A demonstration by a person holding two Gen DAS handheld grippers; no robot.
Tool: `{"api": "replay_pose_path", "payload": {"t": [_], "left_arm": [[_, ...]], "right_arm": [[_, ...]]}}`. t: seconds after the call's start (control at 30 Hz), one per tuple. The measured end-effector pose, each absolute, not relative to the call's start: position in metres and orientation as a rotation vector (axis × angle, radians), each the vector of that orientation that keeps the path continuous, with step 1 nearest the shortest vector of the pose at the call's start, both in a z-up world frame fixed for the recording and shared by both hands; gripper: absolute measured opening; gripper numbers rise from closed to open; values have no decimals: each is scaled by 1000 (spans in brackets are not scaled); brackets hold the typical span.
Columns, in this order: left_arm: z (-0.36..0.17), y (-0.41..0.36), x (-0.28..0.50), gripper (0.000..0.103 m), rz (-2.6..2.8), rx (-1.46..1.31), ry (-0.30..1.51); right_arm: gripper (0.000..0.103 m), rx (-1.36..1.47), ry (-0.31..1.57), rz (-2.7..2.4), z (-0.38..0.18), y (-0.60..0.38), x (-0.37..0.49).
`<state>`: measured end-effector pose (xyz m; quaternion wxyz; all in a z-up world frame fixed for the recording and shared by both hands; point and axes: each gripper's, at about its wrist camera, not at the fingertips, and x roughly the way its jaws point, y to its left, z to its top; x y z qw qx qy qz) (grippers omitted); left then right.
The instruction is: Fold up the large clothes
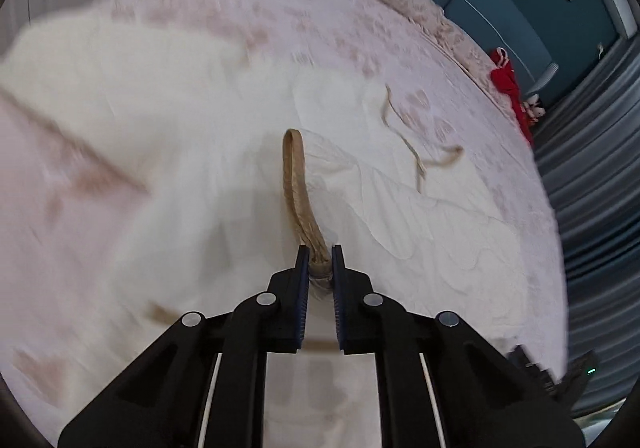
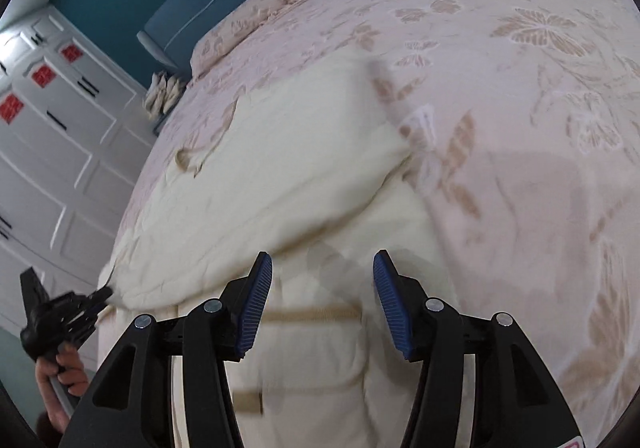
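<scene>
A large cream garment (image 1: pixel 180 107) with tan trim lies spread on the bed. In the left wrist view my left gripper (image 1: pixel 320 248) is shut on a tan trimmed edge (image 1: pixel 294 175), which rises from the cloth into the jaws. The right wrist view shows my right gripper (image 2: pixel 322 260) open just above the folded cream garment (image 2: pixel 280 167), its blue pads (image 2: pixel 256 304) apart with nothing between them. A tan band (image 2: pixel 316 315) crosses the cloth below it. The left gripper (image 2: pixel 105 294) also shows at the garment's left corner, held by a hand (image 2: pixel 60 372).
The garment rests on a pink floral bedspread (image 2: pixel 520 127). Loose tan ties (image 1: pixel 416 159) trail to the right. A red cloth (image 1: pixel 508 79) lies at the bed's far edge by a blue headboard (image 2: pixel 208 7). White wardrobe doors (image 2: pixel 60 167) and grey curtains (image 1: pixel 592 207) flank the bed.
</scene>
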<state>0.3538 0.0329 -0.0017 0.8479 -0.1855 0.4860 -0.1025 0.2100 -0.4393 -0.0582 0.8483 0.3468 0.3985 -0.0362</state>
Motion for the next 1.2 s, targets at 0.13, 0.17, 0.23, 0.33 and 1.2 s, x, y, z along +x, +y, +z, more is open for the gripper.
{"api": "replay_pose_path", "payload": {"t": [0.13,0.17,0.23,0.33,1.2], "left_arm": [[6,41,364,9,-200,-347,1000],[6,41,365,9,-191,-337,995],[6,43,368,9,-174,-307,982],[4,50,371,9,-139,-282,971],[-65,39,367,19,-132,-164,945]], "right_arm": [[53,812,834,-62,-65,-455,230],[53,835,831,-56,-68,-459,237],[48,864,833,-57,-70,-464,247],[15,874,822,-61,-68,-471,254],[12,545,869,-232,-73,-455,243]]}}
